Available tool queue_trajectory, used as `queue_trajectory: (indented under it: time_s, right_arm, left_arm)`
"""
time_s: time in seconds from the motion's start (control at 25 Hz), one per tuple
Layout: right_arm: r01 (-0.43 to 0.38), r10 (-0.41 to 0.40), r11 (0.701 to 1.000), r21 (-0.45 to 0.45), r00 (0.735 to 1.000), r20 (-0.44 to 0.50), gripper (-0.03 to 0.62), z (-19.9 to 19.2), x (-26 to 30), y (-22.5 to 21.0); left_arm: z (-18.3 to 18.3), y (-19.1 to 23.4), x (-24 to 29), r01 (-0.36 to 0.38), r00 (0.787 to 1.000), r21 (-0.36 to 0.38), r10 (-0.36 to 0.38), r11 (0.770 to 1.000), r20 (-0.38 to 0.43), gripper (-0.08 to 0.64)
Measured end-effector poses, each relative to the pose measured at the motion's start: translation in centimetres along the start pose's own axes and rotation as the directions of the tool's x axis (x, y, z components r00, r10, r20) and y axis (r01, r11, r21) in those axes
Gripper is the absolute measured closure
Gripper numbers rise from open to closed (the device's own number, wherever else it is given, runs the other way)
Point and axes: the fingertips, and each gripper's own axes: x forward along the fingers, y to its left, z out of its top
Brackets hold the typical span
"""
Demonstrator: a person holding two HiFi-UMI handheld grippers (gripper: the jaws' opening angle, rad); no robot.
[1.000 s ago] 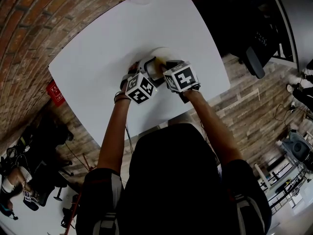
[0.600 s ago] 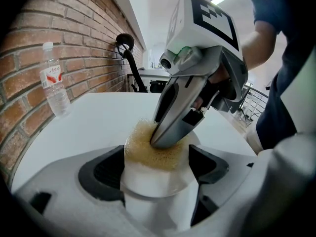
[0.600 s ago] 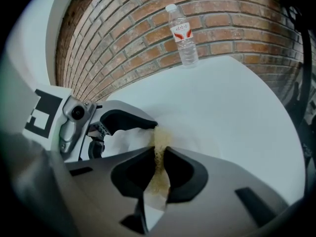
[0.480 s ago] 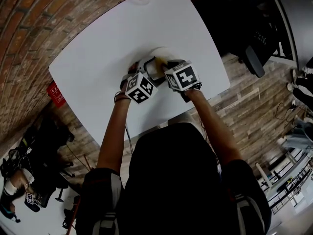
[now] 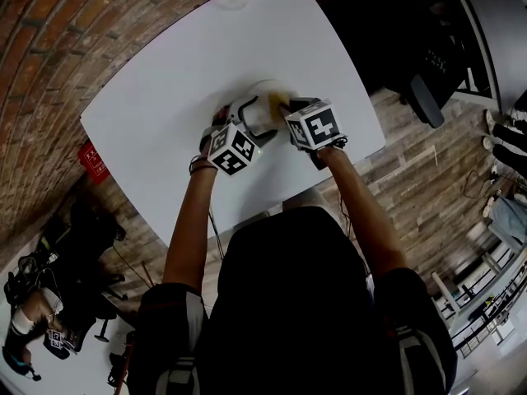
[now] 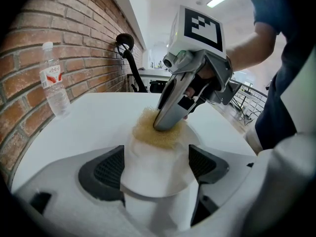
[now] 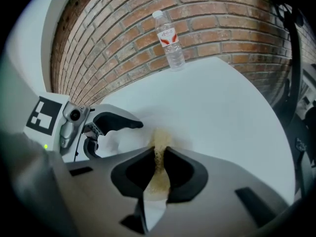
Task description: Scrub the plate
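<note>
At the far left a bottle (image 6: pixel 54 78) stands upright near the brick wall (image 6: pixel 29 38), well apart from the work and playing no part in it. Next, the left tool (image 6: pixel 157 168) is clenched on the plate (image 6: pixel 155 177): its two pads press the plate's opposite edges, with the near rim lying between them. The plate sits at the middle of the white worktop (image 5: pixel 156 97), directly ahead of the person. On the far part of the plate's face lies the yellow sponge (image 6: pixel 157 132), touching the surface. The right tool (image 7: pixel 160 158) bears down on the sponge from above and from the right, and its jaws are closed tight on it, the sponge squeezed thin between them. Finding: scrubbing is under way, not complete. The sponge is in contact with only the far part of the face. The near part, toward the left tool, shows bare white. No foam, water or soil is visible, so how much has been cleaned cannot be judged. Remaining, by assessment: passes over the near face and rim, then release of both plate and sponge.
</note>
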Motion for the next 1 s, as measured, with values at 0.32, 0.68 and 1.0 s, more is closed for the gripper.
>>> queue_trajectory:
  time_s: [0.32, 0.68, 1.0]
  right_arm:
    - [0.028, -0.028, 0.999, 0.023, 1.000, 0.008, 0.540, -0.1, -1.1, -1.8]
    - [0.047, -0.047, 0.998, 0.044, 0.999, 0.016, 0.540, -0.7, -2.1, -3.0]
    - [0.047, -0.049, 0.996, 0.079, 0.998, 0.026, 0.540, -1.0, -2.5, -3.3]
  left_arm:
    - [0.1, 0.0, 0.0, 0.001, 1.000, -0.001, -0.001, 1.000, 0.001, 0.170]
    - [0.0, 0.0, 0.0, 0.001, 1.000, -0.002, -0.001, 1.000, 0.000, 0.170]
    - [0.0, 0.0, 0.0, 0.000, 1.000, -0.004, 0.000, 1.000, -0.001, 0.170]
